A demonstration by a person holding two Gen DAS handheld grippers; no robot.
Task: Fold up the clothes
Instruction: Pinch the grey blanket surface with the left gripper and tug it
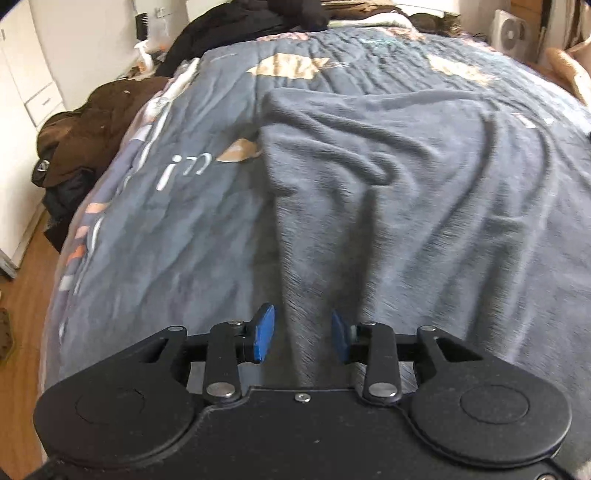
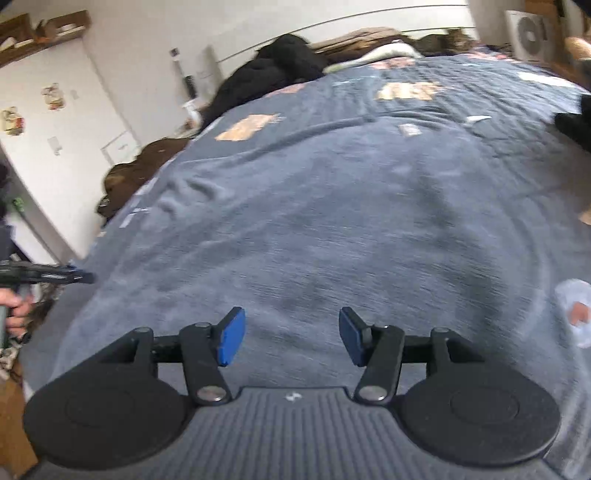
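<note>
White cupboards (image 1: 33, 85) stood at the far left of the room, with a wooden floor (image 1: 26, 280) below them. Beside the bed lay a brown heap of clothes (image 1: 92, 125), and a black heap (image 1: 236, 33) sat near the bed's far end. A big bed (image 1: 177, 236) filled the middle, covered by a blue-grey quilt with tan patches and white letters on it.

On the quilt lay a grey fleece garment (image 1: 424, 192), soft and wrinkled. It was spread over the middle and right of the bed, and a long narrow part of it ran down toward the near edge.

In the left wrist view, the left gripper (image 1: 303, 334) hung over that narrow part. Its blue fingers (image 1: 264, 332) were spread a little, and the cloth sat between them without being pinched.

In the right wrist view, the left gripper showed at the far left edge, held by a hand (image 2: 16, 306). The right gripper (image 2: 291, 338) hung over the flat grey cloth. Its fingers (image 2: 232, 338) were spread wide and held nothing. This view was blurry. A white fan (image 1: 511, 31) stood at the far right.
</note>
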